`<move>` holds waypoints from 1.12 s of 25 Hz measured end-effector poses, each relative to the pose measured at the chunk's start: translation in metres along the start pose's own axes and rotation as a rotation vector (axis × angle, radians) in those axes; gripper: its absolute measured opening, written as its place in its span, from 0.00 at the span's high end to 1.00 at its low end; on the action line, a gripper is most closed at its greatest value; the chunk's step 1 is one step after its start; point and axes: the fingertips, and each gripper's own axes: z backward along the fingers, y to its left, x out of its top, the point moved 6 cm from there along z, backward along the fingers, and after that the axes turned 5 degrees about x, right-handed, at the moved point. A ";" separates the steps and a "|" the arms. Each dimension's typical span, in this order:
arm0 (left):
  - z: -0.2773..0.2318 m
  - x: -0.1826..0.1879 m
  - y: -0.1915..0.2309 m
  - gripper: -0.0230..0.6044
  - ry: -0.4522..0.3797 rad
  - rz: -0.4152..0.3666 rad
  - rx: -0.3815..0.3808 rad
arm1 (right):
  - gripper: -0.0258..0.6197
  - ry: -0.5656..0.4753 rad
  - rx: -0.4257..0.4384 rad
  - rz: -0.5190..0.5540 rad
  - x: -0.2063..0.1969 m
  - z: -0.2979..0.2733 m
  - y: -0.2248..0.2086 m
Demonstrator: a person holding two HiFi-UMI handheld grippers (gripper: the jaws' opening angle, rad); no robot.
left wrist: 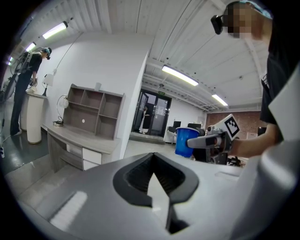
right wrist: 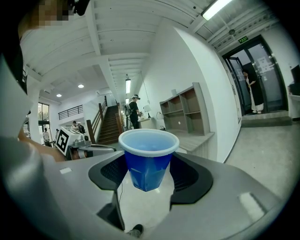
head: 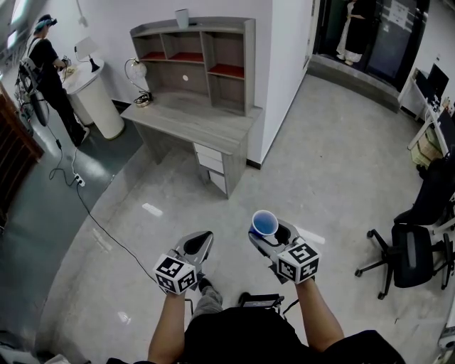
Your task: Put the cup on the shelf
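A blue cup (head: 264, 223) with a white rim stands upright between the jaws of my right gripper (head: 269, 232), which is shut on it. In the right gripper view the cup (right wrist: 146, 169) fills the gap between the black pads (right wrist: 190, 176). My left gripper (head: 202, 240) hangs beside it on the left, shut and holding nothing; its jaws meet at the tip (left wrist: 152, 157). The grey shelf unit (head: 213, 53) sits on a desk (head: 206, 124) several steps ahead, against the white wall. The right gripper with the cup (left wrist: 186, 141) also shows in the left gripper view.
A small pale cup (head: 183, 18) stands on top of the shelf, and a lamp (head: 138, 79) on the desk's left end. A person (head: 48, 71) stands at a round white table (head: 96, 96) far left. A cable (head: 96, 217) crosses the floor. Black office chairs (head: 411, 257) are at right.
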 end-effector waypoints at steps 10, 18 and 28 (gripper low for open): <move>-0.018 0.004 0.058 0.96 0.009 0.031 -0.020 | 0.51 0.006 -0.035 0.001 0.014 -0.053 -0.006; -0.037 0.019 0.122 0.96 0.014 0.021 -0.060 | 0.51 0.004 -0.076 0.004 0.028 -0.111 -0.014; -0.042 0.038 0.195 0.96 0.027 -0.023 -0.109 | 0.51 -0.002 -0.125 -0.001 0.043 -0.181 -0.001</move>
